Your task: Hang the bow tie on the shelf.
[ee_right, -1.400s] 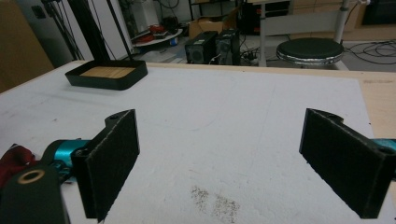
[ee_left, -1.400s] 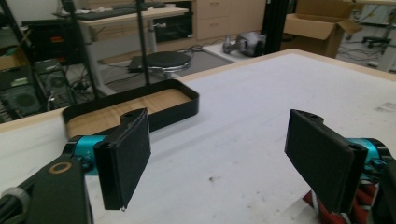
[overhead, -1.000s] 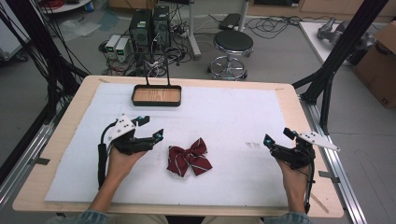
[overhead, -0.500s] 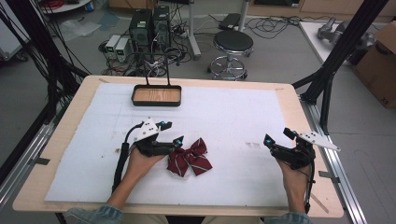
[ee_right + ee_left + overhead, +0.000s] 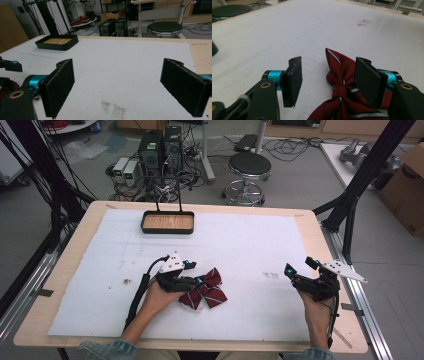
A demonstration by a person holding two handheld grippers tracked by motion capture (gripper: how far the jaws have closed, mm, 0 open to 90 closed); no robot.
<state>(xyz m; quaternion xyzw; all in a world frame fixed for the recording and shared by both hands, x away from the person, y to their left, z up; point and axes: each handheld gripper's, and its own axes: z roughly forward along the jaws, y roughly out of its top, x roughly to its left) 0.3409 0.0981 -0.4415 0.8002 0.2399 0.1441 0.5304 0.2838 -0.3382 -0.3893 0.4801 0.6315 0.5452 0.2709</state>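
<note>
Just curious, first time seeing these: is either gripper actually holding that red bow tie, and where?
Nothing is held yet. The left gripper is open, its jaws either side of the bow tie near the knot. The right gripper is open over bare table.

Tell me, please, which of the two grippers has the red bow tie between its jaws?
The left gripper: its open jaws straddle the red striped bow tie. The right gripper is open over bare white table cover, well apart.

Left gripper [image 5: 327, 82] — jaws apart — around red bow tie [image 5: 342, 87]
</note>
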